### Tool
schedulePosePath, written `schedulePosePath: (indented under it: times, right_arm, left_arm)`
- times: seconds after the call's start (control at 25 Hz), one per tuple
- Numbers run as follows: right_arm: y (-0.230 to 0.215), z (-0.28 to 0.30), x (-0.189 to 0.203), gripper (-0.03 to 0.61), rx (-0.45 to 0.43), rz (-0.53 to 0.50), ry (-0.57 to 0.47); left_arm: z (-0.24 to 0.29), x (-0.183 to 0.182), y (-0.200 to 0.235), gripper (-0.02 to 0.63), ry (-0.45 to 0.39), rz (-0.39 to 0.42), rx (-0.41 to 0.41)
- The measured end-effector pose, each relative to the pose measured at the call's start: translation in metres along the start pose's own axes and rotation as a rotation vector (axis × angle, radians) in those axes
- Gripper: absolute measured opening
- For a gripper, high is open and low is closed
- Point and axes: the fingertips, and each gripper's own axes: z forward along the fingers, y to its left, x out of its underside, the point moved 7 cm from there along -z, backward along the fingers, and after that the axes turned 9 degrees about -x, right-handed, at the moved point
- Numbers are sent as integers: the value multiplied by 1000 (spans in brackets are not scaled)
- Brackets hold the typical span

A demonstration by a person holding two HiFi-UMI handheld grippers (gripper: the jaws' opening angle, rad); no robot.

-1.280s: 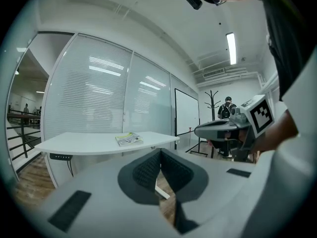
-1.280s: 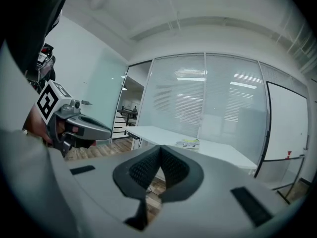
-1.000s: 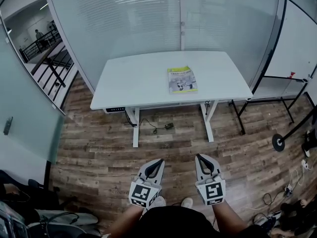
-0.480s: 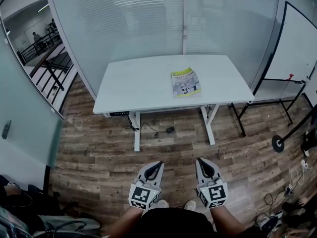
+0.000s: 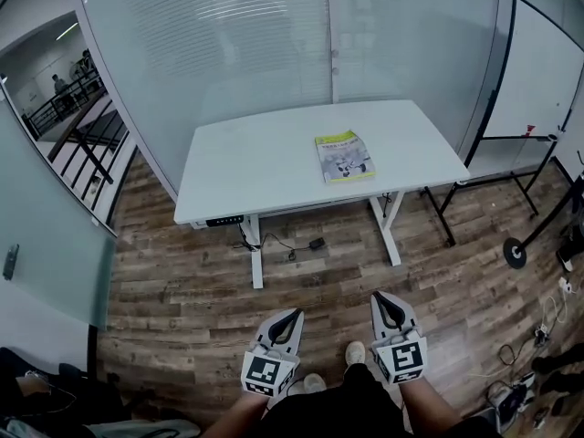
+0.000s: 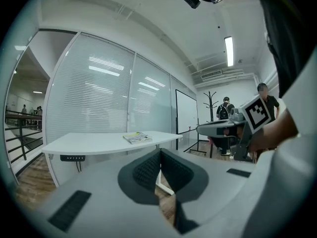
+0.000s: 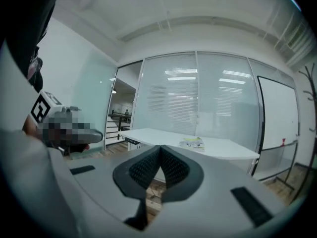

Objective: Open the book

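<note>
One closed book with a glossy yellow-green and grey cover (image 5: 345, 156) lies flat on the white rectangular desk top (image 5: 255, 162), on its right half and nearer the front edge than the back. Both of my tools are well apart from it, held low over the brown wood-plank floor (image 5: 173, 281) on this side of the desk. My left grey two-jaw gripper (image 5: 294, 318) has its dark ribbed pads pressed together with nothing between them. My right grey two-jaw gripper (image 5: 381, 301) is likewise closed tight and empty. Both point roughly level toward the desk. Behind the desk stands a frosted glass wall (image 5: 274, 53), and a white board on a black stand (image 5: 538, 71) sits off to the right. I judge this to be the approach, with the opening itself not yet begun. Next I need to reach the desk, spread at least one pair of jaws and come in at the cover's free edge. From here I cannot tell which side the spine is on. The other gripper should probably steady the book so the thin cover lifts without the whole thing sliding.
</note>
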Motion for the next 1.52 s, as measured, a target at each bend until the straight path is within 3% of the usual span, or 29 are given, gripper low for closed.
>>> schedulePosePath:
  times: [0.08,0.36,0.64,0.92,1.16,1.52]
  right_arm:
    - [9,7,-1,5,-9,-76,23]
    - [8,33,1,5,-32,35,15]
    - [-16,62,14,5,-35,-13,61]
    - [-54,93,22,5,-38,56,65]
    - [-95,121,24,5,-13,-33,102]
    - [-152,167,16,5,-32,6,71]
  left_arm:
    - [4,4,4,14,8,-6,4]
    - [25,5,13,14,11,-23,22]
    - [59,12,22,14,39,-29,30]
    - [115,3,29,14,35,-22,39]
    - [161,-13,33,14,-17,-7,43]
    - [226,-30,45,14,-18,-7,13]
